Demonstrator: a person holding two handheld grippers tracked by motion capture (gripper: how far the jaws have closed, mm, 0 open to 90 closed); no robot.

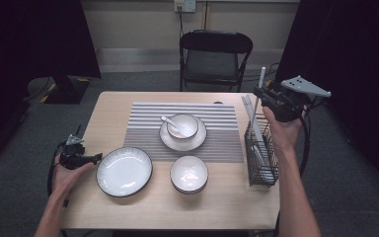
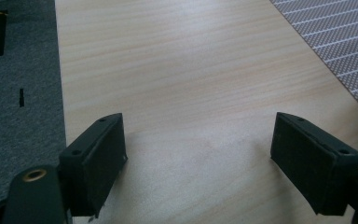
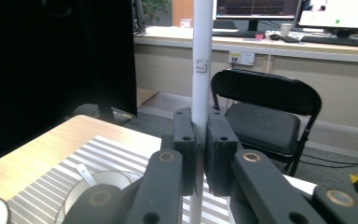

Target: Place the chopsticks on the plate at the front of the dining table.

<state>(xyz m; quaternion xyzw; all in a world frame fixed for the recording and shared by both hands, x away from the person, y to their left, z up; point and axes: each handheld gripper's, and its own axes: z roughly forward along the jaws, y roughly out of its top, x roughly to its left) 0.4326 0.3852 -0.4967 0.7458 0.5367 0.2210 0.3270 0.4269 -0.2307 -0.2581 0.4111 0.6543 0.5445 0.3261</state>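
The white chopstick [image 3: 202, 56] stands upright, pinched between the closed jaws of the right gripper [image 1: 276, 101], which the person holds above the far end of the wire rack [image 1: 261, 153]. Its lower end drops toward the rack, where more white chopsticks [image 1: 252, 118] lean. The rack sits at the right edge of the wooden table [image 1: 227, 202], just right of the striped placemat [image 1: 143, 128].

On the mat, left of the rack, a small bowl with a spoon [image 1: 170, 122] rests on a saucer [image 1: 200, 140]; a second bowl [image 1: 189, 173] and a wide dark-rimmed plate [image 1: 124, 171] sit nearer the person. The left gripper [image 2: 198, 158] rests far left of the rack at the table's edge, jaws wide apart and holding nothing.

Judging from the grip, which takes the stick low on its length, the tall end could swing or slip in the pads if moved fast. It might also snag the rack wires or knock the leaning sticks. Bare wood in front of the rack gives room; the table edge lies just beside it on the right
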